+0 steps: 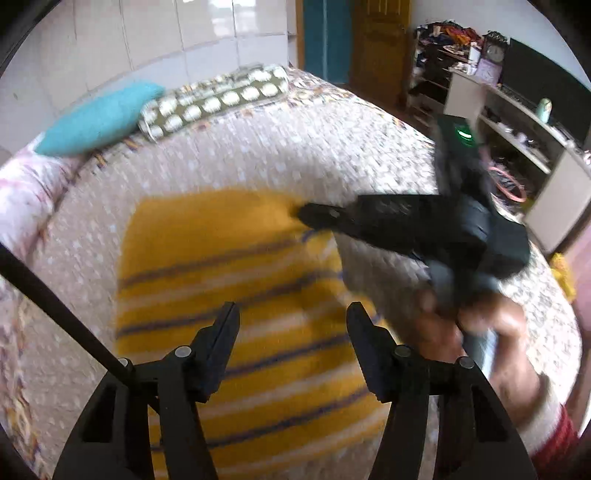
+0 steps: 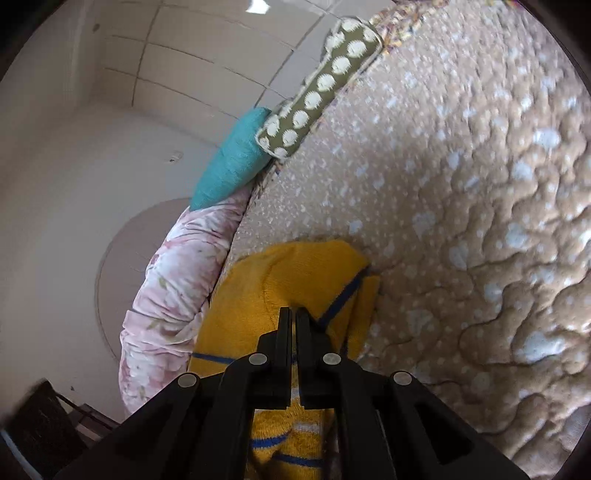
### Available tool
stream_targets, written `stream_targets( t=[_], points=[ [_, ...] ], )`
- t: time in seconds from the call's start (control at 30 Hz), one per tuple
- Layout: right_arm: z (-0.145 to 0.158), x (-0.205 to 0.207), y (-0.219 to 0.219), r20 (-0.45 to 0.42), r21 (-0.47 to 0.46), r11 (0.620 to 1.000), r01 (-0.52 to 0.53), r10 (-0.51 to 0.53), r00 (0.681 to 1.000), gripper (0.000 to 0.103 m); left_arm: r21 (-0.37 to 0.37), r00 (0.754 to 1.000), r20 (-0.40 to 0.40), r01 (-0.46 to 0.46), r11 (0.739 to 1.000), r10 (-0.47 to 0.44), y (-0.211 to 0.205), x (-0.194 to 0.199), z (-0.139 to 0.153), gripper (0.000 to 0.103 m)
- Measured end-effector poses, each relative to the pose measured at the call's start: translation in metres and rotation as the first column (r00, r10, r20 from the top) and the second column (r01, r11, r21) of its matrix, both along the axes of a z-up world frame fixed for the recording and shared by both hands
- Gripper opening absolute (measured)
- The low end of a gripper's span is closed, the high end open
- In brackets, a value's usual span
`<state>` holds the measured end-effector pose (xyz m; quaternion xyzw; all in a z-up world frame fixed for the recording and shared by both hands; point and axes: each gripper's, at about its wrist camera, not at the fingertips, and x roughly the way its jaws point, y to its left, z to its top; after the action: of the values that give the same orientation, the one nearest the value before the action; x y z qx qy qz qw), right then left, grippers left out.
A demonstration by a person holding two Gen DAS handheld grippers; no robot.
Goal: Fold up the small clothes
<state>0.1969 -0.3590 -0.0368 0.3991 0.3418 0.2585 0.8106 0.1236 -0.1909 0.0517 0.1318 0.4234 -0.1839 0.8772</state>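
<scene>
While right gripper (image 2: 293, 314) pinches the yellow striped sweater's (image 1: 229, 266) far corner, left gripper (image 1: 291, 314) hovers spread above its middle.

Soft, even daylight on both feeds; no harsh shadows. I note a bright glare patch on the tiled wall (image 1: 236, 26) in the left wrist view. Motion blur there smears the striped sweater (image 1: 236, 295), the bedspread (image 1: 280, 147) and the right claw (image 1: 314, 216). Right wrist view is sharper; knit texture reads clearly, though the quilt blurs toward the right edge. Heavy fisheye bending and black corners throughout.
</scene>
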Motion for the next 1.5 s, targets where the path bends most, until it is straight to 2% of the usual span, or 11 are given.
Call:
stream_targets(
  t=[0.13,0.27,0.37,0.47,0.63,0.77,0.83,1.1,1.23,1.37,1.5],
  points=[
    [0.002,-0.007,-0.019,0.0,0.021,0.998,0.054,-0.054,0.999,0.007,0.068,0.998,-0.056,-0.012,0.998,0.015,-0.024,0.019,-0.027,0.06],
    [0.001,-0.01,-0.033,-0.005,0.057,0.995,0.081,-0.081,0.997,0.009,0.224,0.997,0.02,0.063,0.973,-0.069,-0.042,-0.013,-0.037,0.063],
    [0.007,-0.014,-0.034,0.025,0.073,0.994,0.076,-0.078,0.997,0.009,0.079,0.988,-0.036,0.151,0.985,-0.149,-0.025,-0.029,-0.011,0.062],
    [0.018,-0.018,-0.027,0.087,0.106,0.994,0.04,-0.049,0.995,0.009,-0.014,0.997,0.036,0.069,0.998,-0.069,0.008,-0.016,0.024,0.064],
    [0.021,-0.013,0.01,0.097,0.048,0.996,-0.079,0.074,0.992,0.009,0.02,0.976,0.1,-0.195,0.981,0.192,0.052,0.074,0.027,0.066],
    [0.01,-0.006,0.027,0.028,-0.06,0.993,-0.097,0.099,0.995,0.009,0.099,0.944,-0.02,-0.327,0.94,0.33,0.082,0.143,-0.019,0.066],
    [0.006,-0.004,0.028,0.023,-0.056,0.993,-0.104,0.106,0.994,0.007,0.091,0.941,-0.098,-0.317,0.944,0.325,0.089,0.149,-0.037,0.067],
    [0.001,-0.002,0.03,0.017,-0.073,0.991,-0.108,0.109,0.994,0.007,0.001,0.952,-0.004,-0.305,0.952,0.305,0.095,0.115,-0.003,0.066],
    [0.001,-0.001,0.031,0.017,-0.073,0.991,-0.107,0.109,0.994,0.007,0.055,0.956,-0.009,-0.292,0.955,0.293,0.097,0.107,-0.023,0.071],
    [-0.001,0.0,0.03,0.017,-0.074,0.992,-0.105,0.107,0.994,0.007,-0.013,0.956,-0.041,-0.29,0.957,0.289,0.107,0.1,-0.011,0.071],
    [-0.003,-0.003,0.027,0.013,-0.062,0.993,-0.105,0.106,0.994,0.007,-0.005,0.958,0.004,-0.287,0.958,0.287,0.112,0.08,-0.006,0.073]
  ],
)
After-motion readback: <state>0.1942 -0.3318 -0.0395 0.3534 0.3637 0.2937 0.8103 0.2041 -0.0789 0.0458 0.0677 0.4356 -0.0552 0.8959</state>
